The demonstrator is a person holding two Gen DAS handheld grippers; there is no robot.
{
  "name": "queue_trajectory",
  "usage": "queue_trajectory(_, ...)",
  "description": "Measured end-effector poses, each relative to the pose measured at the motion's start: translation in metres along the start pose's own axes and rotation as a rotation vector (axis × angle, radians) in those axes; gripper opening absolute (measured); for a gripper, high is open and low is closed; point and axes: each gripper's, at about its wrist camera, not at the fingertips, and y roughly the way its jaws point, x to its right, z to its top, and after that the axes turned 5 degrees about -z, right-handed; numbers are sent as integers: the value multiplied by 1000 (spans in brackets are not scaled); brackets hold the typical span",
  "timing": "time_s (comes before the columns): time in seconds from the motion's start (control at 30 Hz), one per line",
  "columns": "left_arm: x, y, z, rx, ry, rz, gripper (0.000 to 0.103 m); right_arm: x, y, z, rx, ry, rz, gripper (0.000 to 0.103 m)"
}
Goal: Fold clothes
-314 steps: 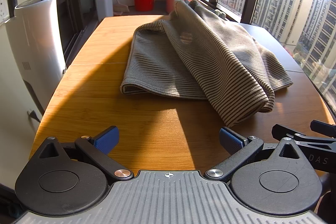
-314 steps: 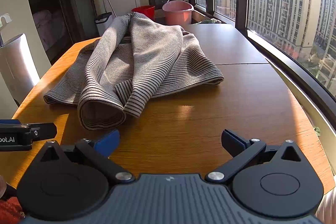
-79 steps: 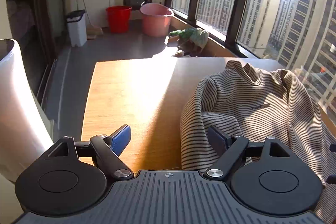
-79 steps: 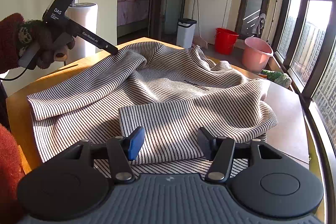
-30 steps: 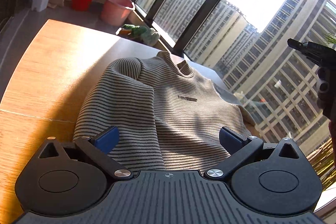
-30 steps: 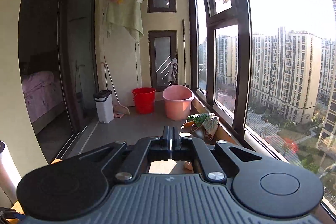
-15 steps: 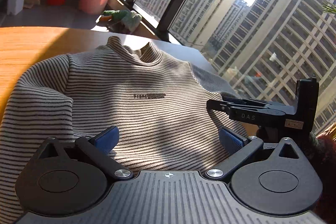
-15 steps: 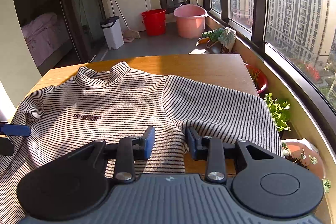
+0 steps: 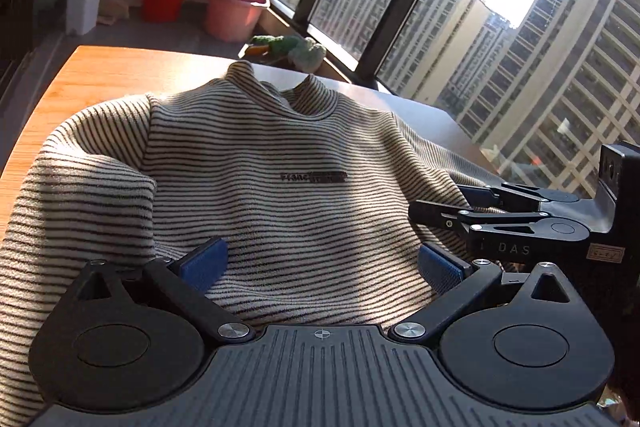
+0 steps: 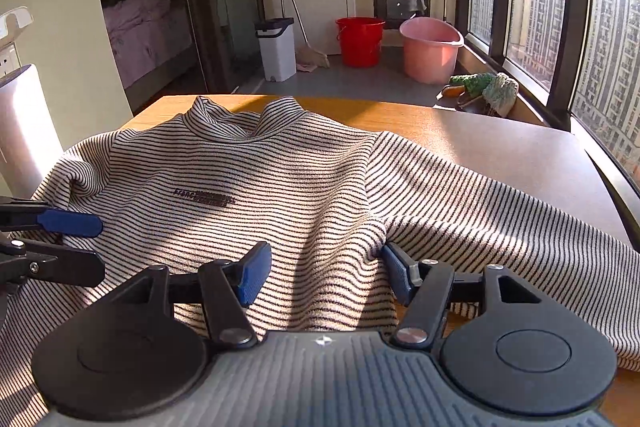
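A cream sweater with dark stripes (image 9: 280,155) lies front up on the wooden table (image 9: 104,67), collar at the far end and a small dark print on the chest. My left gripper (image 9: 322,265) stands open low over its lower middle, blue pads wide apart. My right gripper (image 10: 324,275) hovers over the sweater (image 10: 280,179) near its right armpit. Its jaws are opening, and a ridge of fabric lies between the pads without being pressed. Each gripper shows in the other's view: the right gripper (image 9: 444,205) at the right, the left gripper (image 10: 84,245) at the left.
The right sleeve (image 10: 500,211) spreads towards the table's right edge by the window. Beyond the table's far end stand a red bucket (image 10: 360,41), a pink bucket (image 10: 430,49) and a white bin (image 10: 276,49). A white appliance (image 10: 20,123) stands at the left.
The right gripper has dropped from facing the room down onto the sweater, and its jaws went from shut to apart. The left gripper has drifted closer over the chest.
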Motion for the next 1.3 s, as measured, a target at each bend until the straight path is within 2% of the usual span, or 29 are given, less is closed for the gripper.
queue_trajectory(0.07,-4,-6,-1,8,-13,-10,103,-7,-10,1,44,-54,-25,53)
queue_trajectory(0.1,-3,-6,-1,9,-8,-6,103,-8,-18,1,69,-79,-47,43)
queue_trajectory(0.13,-2,-6,-1,10,-4,-3,103,-3,-24,-1,74,-108,-80,39)
queue_trajectory(0.27,2,-5,-3,13,20,10,103,23,-49,-9,75,-223,-221,39)
queue_trajectory(0.4,2,-5,-4,25,15,0,103,53,-51,-28,-5,-241,-285,42)
queue_trajectory(0.53,-2,-5,-2,26,-2,-15,103,62,-43,-40,-17,-269,-345,42)
queue_trajectory(0.57,-2,-5,-2,25,-1,-15,103,64,-42,-42,-12,-269,-357,33)
queue_trajectory(0.6,-2,-4,-1,24,-1,-15,103,68,-41,-42,-4,-251,-367,10)
queue_trajectory(0.7,0,-4,0,21,-1,-16,103,84,-45,-33,37,-163,-383,9)
queue_trajectory(0.77,2,-2,0,16,11,-26,103,91,-59,-15,106,-85,-368,9)
queue_trajectory(0.83,4,2,2,10,19,-34,103,84,-76,7,193,-62,-328,9)
queue_trajectory(0.87,3,2,2,10,17,-35,103,75,-84,18,237,-65,-294,9)
queue_trajectory(0.93,1,2,3,11,8,-41,103,50,-93,33,275,-96,-164,9)
queue_trajectory(0.97,0,2,3,13,1,-46,103,36,-92,36,259,-108,-82,12)
queue_trajectory(1.03,-6,0,3,19,-24,-66,103,7,-83,33,171,-143,84,20)
queue_trajectory(1.07,-8,-1,3,22,-35,-72,103,-5,-81,26,134,-171,143,30)
queue_trajectory(1.1,-9,-1,2,25,-44,-79,103,-16,-82,16,118,-211,162,39)
queue_trajectory(1.2,-11,-3,1,28,-48,-88,103,-32,-95,-11,108,-289,154,46)
queue_trajectory(1.3,-9,-2,1,28,-36,-82,103,-5,-114,-21,107,-151,109,47)
